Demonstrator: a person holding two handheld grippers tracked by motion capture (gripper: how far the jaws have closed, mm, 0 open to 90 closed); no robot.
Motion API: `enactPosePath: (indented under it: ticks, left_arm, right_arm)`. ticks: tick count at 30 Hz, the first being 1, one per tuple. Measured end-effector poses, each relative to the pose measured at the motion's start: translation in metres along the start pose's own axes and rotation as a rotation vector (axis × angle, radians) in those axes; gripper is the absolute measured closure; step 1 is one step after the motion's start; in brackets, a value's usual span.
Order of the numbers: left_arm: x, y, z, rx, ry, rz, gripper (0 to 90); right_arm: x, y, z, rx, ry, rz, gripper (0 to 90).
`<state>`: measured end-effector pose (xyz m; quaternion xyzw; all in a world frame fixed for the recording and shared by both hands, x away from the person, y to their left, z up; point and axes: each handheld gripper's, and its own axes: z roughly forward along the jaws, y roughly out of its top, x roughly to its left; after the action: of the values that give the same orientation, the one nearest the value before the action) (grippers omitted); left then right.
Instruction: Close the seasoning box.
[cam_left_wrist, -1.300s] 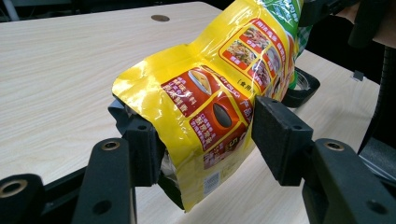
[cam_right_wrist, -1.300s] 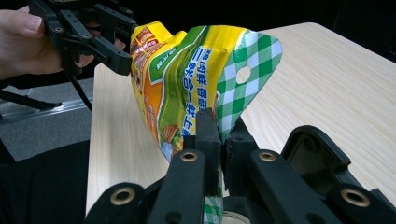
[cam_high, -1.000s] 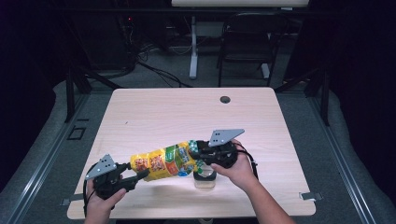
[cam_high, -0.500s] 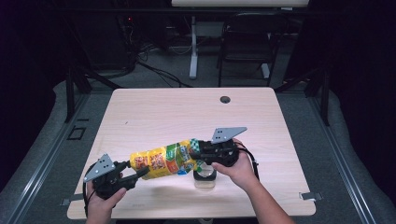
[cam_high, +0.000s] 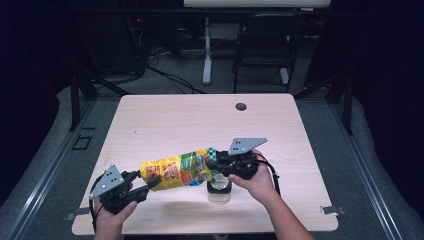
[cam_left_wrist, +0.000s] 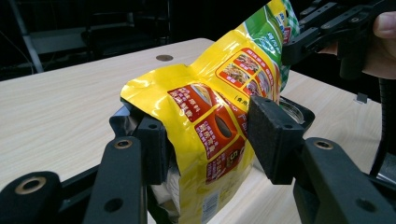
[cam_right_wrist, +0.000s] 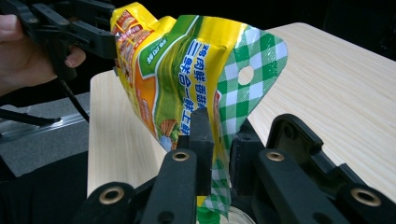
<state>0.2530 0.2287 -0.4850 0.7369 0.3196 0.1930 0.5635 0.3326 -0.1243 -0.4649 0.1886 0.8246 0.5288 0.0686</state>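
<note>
Since a second ago my left gripper (cam_high: 145, 184) closes on the pouch (cam_high: 175, 171)'s base; right gripper (cam_high: 212, 161) pinches its top above the jar (cam_high: 219, 189) near the desk (cam_high: 200, 120)'s front edge, for pouring.

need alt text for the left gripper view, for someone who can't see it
A yellow snack bag sits between the two black jaws of the left gripper, its lower end bulging around the pads, over a pale wooden table. At the top right, the right gripper, in a person's hand, holds the bag's green far end, and a jar's rim shows behind the bag.
</note>
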Motion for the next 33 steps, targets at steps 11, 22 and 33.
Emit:
enactPosePath:
  ticks: [11, 22, 33]
  left_arm:
    - [-0.008, 0.009, 0.001, 0.007, -0.001, 0.061, 53.5]
    - [-0.014, 0.019, 0.006, 0.011, 0.0, 0.082, 54.2]
    - [-0.017, 0.021, 0.009, 0.02, 0.006, 0.099, 54.6]
  right_arm:
    - [0.0, -0.009, -0.005, -0.029, -0.026, 0.01, 82.1]
    - [0.003, -0.018, -0.014, -0.072, -0.05, 0.031, 82.7]
    - [0.005, -0.026, -0.016, -0.102, -0.053, 0.044, 82.3]
